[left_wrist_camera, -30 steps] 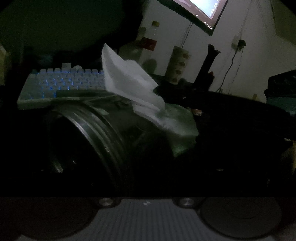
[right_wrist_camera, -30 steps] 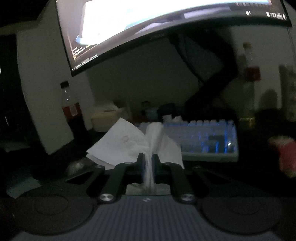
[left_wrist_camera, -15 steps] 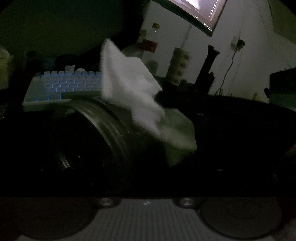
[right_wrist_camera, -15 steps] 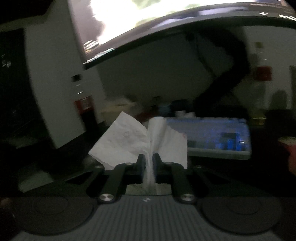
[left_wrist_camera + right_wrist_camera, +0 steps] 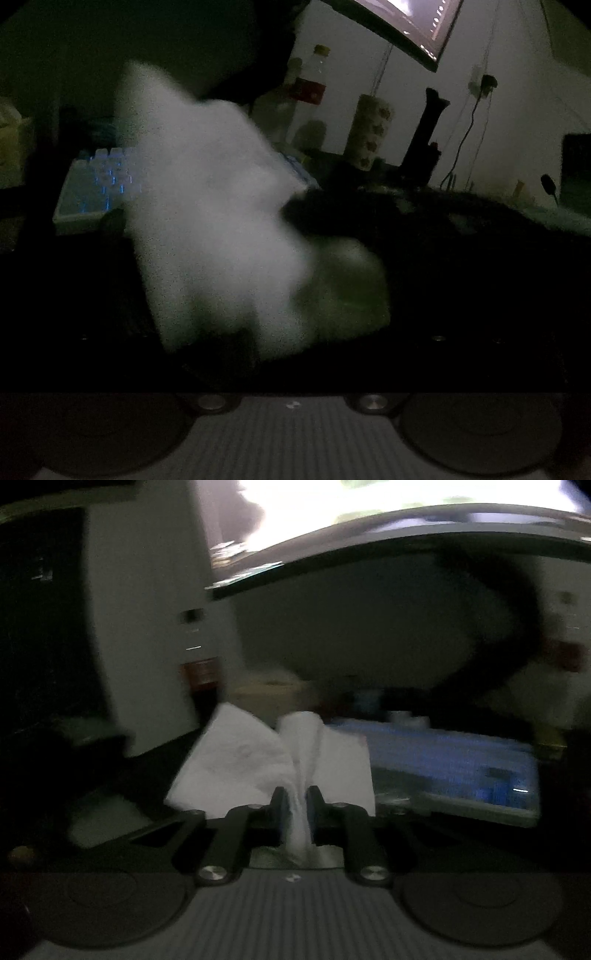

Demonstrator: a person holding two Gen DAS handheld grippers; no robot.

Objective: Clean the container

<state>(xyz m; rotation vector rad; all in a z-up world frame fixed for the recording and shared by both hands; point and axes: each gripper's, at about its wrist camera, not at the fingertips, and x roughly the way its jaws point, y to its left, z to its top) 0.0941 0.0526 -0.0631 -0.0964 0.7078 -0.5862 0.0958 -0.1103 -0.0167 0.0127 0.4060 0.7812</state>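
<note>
- Now the tissue (image 5: pixel 207 229) had swung across the left view and hid the jar seen a second earlier; wiping appeared under way.
- Right gripper (image 5: pixel 297 805) pinched one tissue; its jaws had just eased slightly.
- Left gripper: state could not be told.
- Count: one tissue, one keyboard (image 5: pixel 450 768).

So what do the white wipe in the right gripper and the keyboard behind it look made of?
White wipe: thin tissue paper, matte, creased and bunched where the right gripper pinches it. Keyboard: probably plastic, pale casing, blue backlight; too blurred for more.
</note>
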